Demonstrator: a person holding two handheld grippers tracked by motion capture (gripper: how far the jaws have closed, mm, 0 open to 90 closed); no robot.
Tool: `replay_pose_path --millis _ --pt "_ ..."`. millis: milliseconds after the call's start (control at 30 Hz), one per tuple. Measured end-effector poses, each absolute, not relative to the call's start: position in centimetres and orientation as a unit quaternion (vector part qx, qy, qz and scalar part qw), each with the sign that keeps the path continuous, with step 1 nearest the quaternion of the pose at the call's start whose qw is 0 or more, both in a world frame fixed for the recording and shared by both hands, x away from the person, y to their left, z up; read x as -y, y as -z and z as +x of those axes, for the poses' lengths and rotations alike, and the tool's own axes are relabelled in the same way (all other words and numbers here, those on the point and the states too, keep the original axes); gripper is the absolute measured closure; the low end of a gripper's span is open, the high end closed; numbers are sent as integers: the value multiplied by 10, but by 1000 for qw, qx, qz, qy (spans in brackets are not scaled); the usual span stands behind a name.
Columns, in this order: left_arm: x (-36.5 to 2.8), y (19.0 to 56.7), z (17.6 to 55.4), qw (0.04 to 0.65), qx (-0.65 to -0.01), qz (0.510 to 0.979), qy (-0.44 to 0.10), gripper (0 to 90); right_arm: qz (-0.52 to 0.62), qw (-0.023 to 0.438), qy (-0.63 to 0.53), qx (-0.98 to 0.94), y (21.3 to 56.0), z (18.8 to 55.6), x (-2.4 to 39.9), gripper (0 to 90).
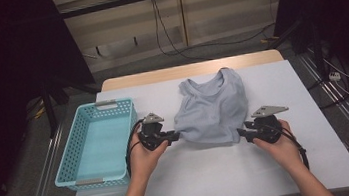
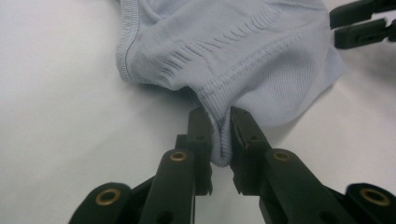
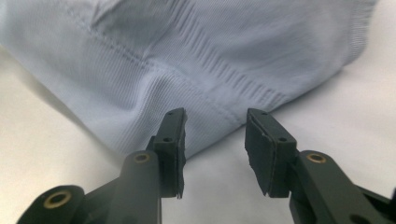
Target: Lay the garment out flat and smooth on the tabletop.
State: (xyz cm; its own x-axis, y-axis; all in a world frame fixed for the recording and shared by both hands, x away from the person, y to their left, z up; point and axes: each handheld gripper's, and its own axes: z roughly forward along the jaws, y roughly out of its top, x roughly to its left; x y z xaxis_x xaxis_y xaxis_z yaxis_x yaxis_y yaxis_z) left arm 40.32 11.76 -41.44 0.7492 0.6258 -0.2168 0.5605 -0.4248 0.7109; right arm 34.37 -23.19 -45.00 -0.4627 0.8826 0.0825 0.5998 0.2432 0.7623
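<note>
Blue top (image 1: 214,108) btwn grippers: left hand-held gripper (image 2: 219,135) pinches hem; right hand-held gripper (image 3: 215,140) agape at hem, holds nothing.

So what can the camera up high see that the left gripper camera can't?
Only the high view takes in the blue basket, the person's hands, and the floor and cables behind the table. Only the left gripper view shows up close that the left gripper has its jaws pinched on the shirt's ribbed hem. Both show the pale blue shirt on the white table and the right gripper open at the shirt's other corner.
</note>
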Motion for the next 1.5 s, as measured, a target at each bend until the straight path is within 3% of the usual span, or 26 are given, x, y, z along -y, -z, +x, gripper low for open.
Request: replay_pose_path --millis 167,300,367,967,1500 --pt "-119 413 403 405 -351 844 -39 796 484 183 -361 -776 456 351 221 640" --pt "-118 414 402 405 -351 843 -42 796 474 196 -365 -777 458 353 218 844" --pt "-118 415 401 404 -350 844 -40 796 476 188 -371 -775 458 354 220 879" --pt "-115 404 399 421 -341 840 -42 796 466 238 -434 -734 397 330 257 892" --pt "-108 411 398 404 -344 847 -34 797 442 220 -389 -778 430 354 215 888"
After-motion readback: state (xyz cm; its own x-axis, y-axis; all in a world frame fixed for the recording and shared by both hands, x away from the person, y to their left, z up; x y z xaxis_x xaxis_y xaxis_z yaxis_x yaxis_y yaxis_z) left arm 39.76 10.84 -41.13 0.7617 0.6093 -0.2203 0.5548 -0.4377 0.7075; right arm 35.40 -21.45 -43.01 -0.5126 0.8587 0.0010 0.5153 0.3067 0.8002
